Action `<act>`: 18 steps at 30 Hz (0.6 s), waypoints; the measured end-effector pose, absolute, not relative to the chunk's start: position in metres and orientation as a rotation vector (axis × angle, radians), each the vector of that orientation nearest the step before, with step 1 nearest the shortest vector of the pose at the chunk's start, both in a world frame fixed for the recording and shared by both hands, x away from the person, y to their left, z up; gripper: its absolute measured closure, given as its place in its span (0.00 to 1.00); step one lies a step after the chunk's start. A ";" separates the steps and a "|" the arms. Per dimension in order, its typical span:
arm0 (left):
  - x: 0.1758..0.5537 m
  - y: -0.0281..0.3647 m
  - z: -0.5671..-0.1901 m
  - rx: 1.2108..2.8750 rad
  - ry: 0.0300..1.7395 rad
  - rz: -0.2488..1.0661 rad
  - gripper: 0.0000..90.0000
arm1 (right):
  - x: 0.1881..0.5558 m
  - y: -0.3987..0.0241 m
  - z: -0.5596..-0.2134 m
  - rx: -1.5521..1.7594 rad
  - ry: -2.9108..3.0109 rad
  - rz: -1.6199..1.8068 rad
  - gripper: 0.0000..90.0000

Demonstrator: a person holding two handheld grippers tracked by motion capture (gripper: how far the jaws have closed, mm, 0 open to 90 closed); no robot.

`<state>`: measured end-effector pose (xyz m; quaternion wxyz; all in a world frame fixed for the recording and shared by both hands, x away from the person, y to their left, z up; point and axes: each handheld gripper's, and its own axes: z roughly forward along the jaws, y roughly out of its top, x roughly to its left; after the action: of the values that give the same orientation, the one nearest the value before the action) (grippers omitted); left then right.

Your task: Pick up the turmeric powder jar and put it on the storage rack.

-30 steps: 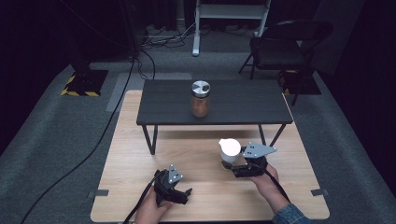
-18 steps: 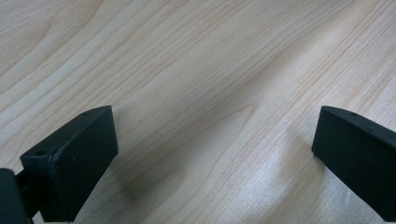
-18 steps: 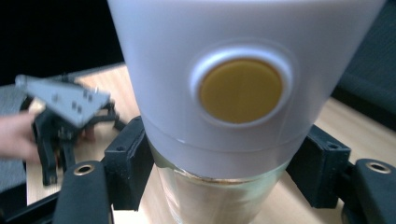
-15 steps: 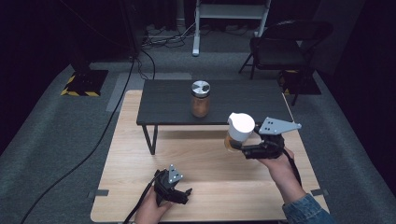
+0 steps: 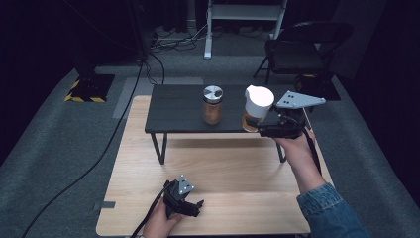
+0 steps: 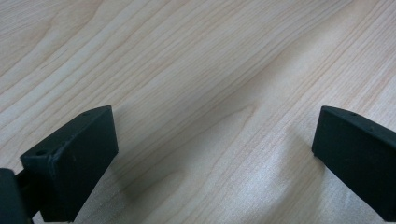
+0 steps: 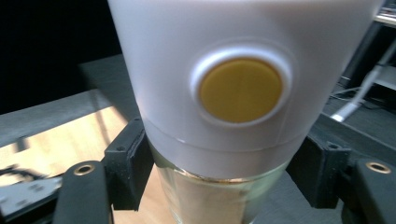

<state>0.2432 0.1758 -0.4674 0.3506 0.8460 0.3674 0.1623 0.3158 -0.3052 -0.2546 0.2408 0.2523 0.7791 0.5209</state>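
My right gripper (image 5: 257, 124) is shut on a glass jar with a tall white cap (image 5: 257, 106) and holds it in the air at the right end of the low black table (image 5: 178, 111). In the right gripper view the white-capped jar (image 7: 243, 93) shows a yellow round button on its cap, and both black pads (image 7: 128, 163) press on it just below the cap. A second jar with a silver lid (image 5: 212, 104) stands on the black table. My left gripper (image 5: 195, 207) rests low over the wooden board (image 5: 237, 173), open, with bare wood between its fingers (image 6: 74, 158).
The black table stands on thin legs on the wooden board, which lies on grey carpet. A black chair (image 5: 302, 49) and a white stand (image 5: 242, 20) are behind the table. A cable (image 5: 99, 158) trails across the carpet at the left.
My right gripper has lifted the white-capped jar from the wooden board up to the height of the black table's top. The left gripper has stayed where it was.
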 end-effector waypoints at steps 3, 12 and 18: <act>0.243 0.176 -0.467 2.190 0.951 0.419 0.00 | 0.322 -0.296 -0.261 0.745 2.092 1.397 0.34; 0.244 0.176 -0.467 2.197 0.937 0.417 0.00 | 0.345 -0.275 -0.269 0.872 2.084 1.343 0.33; 0.244 0.176 -0.467 2.198 0.938 0.417 0.00 | 0.349 -0.280 -0.271 0.884 2.090 1.375 0.32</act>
<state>0.2441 0.1759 -0.4670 0.3504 0.8486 0.3622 0.1609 0.3493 -0.2798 -0.2713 0.2417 0.3231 0.7644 0.5028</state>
